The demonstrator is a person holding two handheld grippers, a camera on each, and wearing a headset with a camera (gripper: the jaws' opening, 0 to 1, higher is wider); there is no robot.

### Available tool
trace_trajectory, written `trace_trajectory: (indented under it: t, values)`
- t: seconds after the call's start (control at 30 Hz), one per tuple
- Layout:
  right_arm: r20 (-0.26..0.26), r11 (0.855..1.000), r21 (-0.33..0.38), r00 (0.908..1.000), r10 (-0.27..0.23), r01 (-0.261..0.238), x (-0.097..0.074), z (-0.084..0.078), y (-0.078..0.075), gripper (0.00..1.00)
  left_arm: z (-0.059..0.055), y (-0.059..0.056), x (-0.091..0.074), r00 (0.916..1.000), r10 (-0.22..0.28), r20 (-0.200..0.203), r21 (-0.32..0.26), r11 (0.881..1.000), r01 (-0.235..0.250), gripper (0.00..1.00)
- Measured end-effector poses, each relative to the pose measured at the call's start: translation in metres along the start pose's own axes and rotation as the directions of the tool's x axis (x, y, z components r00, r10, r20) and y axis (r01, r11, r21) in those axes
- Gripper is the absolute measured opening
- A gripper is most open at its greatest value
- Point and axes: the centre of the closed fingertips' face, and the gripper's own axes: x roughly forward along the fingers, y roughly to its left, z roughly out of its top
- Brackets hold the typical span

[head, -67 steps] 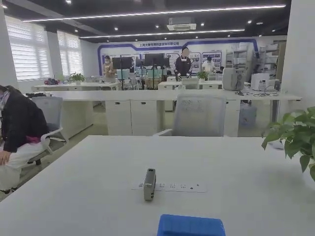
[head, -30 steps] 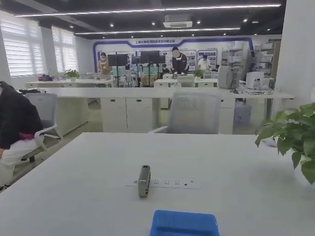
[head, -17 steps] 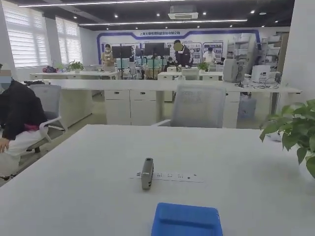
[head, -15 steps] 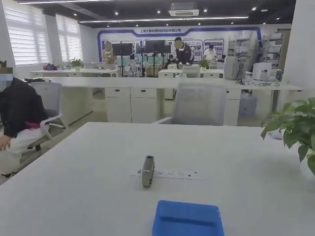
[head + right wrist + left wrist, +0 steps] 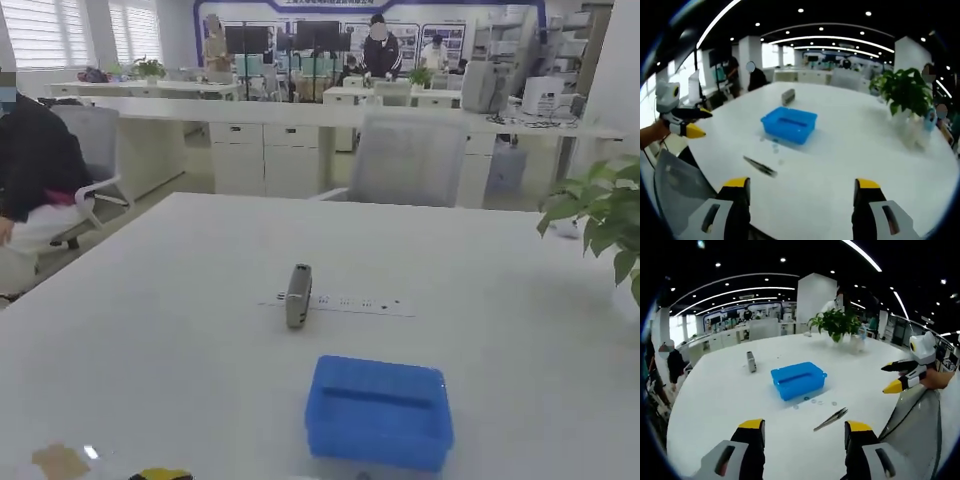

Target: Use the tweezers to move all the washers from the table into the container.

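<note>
While both grippers are held above the near side of the white table (image 5: 150, 330), neither of them holds anything. The left gripper (image 5: 805, 426) has its two yellow-tipped jaws spread wide. The tweezers (image 5: 831, 419) lie flat on the table just ahead of these jaws, close to the tip of the jaw on the right of the left gripper view, and they touch neither jaw. Beyond the tweezers, farther ahead of the gap, several small washers (image 5: 821, 402) are scattered on the table, just in front of the blue container (image 5: 797, 380), which stands straight ahead of the gap. Farther ahead of the jaw on the left of that view a grey device (image 5: 751, 361) stands on the table, and a green plant (image 5: 835, 322) stands far beyond the other jaw.

The right gripper (image 5: 801, 184) also has its jaws wide apart, with nothing between them. In the right gripper view the tweezers lie ahead of the jaw on the left of the view, a little inside the gap. The washers are beyond them, and the container is farther ahead, nearer to the line of that same jaw. Each gripper appears at the side of the other's view, well apart from it.
</note>
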Motion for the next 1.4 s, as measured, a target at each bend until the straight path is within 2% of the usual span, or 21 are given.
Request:
trace_trajectory:
  t: [0.07,0.13,0.2,0.23,0.27,0.37,0.43,0.5,0.57,0.6,0.63,0.73,0.87,0.97,1.0,1.1,1.13,1.23,1.3,1.33,1.4]
  values:
    - [-0.010,1.000,0.006,1.0000,0.000,0.000,0.000,-0.002,0.000,0.83,-0.001,-0.004,0.010,0.9977,-0.063,-0.024,0.022,0.998,0.063,0.53]
    - [-0.016,1.000,0.011,0.9999,0.002,-0.001,0.001,-0.004,-0.001,0.83,0.002,-0.011,0.017,0.9915,-0.127,-0.027,0.028,0.991,0.128,0.54]
    - [-0.025,1.000,0.013,0.9997,0.001,-0.001,0.001,-0.007,-0.001,0.82,0.001,-0.012,0.026,0.9853,-0.158,-0.066,0.063,0.985,0.162,0.47]
    - [-0.026,1.000,0.014,0.9997,-0.001,0.001,0.001,-0.008,-0.002,0.82,0.001,-0.013,0.031,0.9813,-0.174,-0.082,0.108,0.977,0.183,0.40]
    - [-0.026,1.000,0.014,0.9997,-0.001,0.002,0.001,-0.008,-0.002,0.82,0.001,-0.014,0.033,0.9799,-0.179,-0.089,0.122,0.974,0.189,0.36]
    - [-0.031,1.000,0.005,0.9995,-0.008,0.008,0.001,-0.009,-0.001,0.81,-0.003,-0.022,0.046,0.9636,-0.223,-0.148,0.188,0.950,0.248,0.33]
    - [-0.033,1.000,0.000,0.9994,-0.011,0.012,0.001,-0.010,-0.002,0.81,-0.006,-0.026,0.053,0.9567,-0.241,-0.163,0.222,0.936,0.274,0.29]
    - [-0.040,1.000,-0.004,0.9991,-0.016,0.016,0.002,-0.011,-0.002,0.81,-0.013,-0.029,0.060,0.9453,-0.260,-0.197,0.237,0.923,0.303,0.25]
    - [-0.046,1.000,-0.001,0.9988,-0.016,0.016,0.002,-0.012,-0.002,0.80,-0.018,-0.030,0.066,0.9394,-0.267,-0.215,0.249,0.915,0.317,0.24]
    - [-0.048,1.000,0.002,0.9987,-0.015,0.015,0.002,-0.013,-0.002,0.80,-0.024,-0.030,0.070,0.9315,-0.274,-0.239,0.253,0.909,0.332,0.23]
    - [-0.050,1.000,0.002,0.9986,-0.016,0.016,0.002,-0.013,-0.002,0.80,-0.027,-0.030,0.073,0.9295,-0.274,-0.247,0.256,0.907,0.335,0.22]
    - [-0.062,1.000,0.000,0.9979,-0.015,0.015,0.003,-0.015,-0.002,0.80,-0.038,-0.030,0.083,0.9140,-0.292,-0.281,0.263,0.893,0.366,0.19]
    - [-0.072,1.000,-0.012,0.9973,-0.012,0.011,0.003,-0.017,0.000,0.80,-0.052,-0.028,0.095,0.8942,-0.307,-0.326,0.316,0.856,0.409,0.14]
    - [-0.080,1.000,-0.021,0.9967,-0.007,0.006,0.003,-0.018,0.002,0.80,-0.054,-0.027,0.100,0.8889,-0.317,-0.331,0.341,0.838,0.426,0.08]
    - [-0.084,1.000,-0.023,0.9965,-0.005,0.003,0.004,-0.018,0.002,0.80,-0.054,-0.027,0.101,0.8883,-0.321,-0.329,0.341,0.837,0.428,0.07]
    - [-0.091,0.999,-0.032,0.9959,0.002,-0.005,0.005,-0.019,0.004,0.80,-0.056,-0.030,0.103,0.8727,-0.354,-0.337,0.322,0.828,0.460,0.07]
    - [-0.093,0.999,-0.036,0.9957,0.005,-0.009,0.005,-0.019,0.006,0.80,-0.055,-0.033,0.104,0.8688,-0.374,-0.324,0.308,0.827,0.471,0.05]
    - [-0.103,0.997,-0.069,0.9946,0.018,-0.026,0.007,-0.018,0.012,0.80,-0.057,-0.033,0.106,0.8655,-0.389,-0.316,0.308,0.821,0.481,0.02]
    - [-0.107,0.996,-0.086,0.9940,0.024,-0.034,0.007,-0.018,0.015,0.80,-0.059,-0.035,0.108,0.8577,-0.402,-0.320,0.314,0.809,0.497,0.01]
    - [-0.110,0.995,-0.095,0.9935,0.029,-0.040,0.007,-0.018,0.017,0.80,-0.063,-0.035,0.109,0.8502,-0.404,-0.337,0.327,0.797,0.509,0.02]
    - [-0.114,0.994,-0.101,0.9928,0.037,-0.048,0.008,-0.018,0.019,0.80,-0.067,-0.034,0.111,0.8491,-0.395,-0.351,0.362,0.779,0.512,0.01]
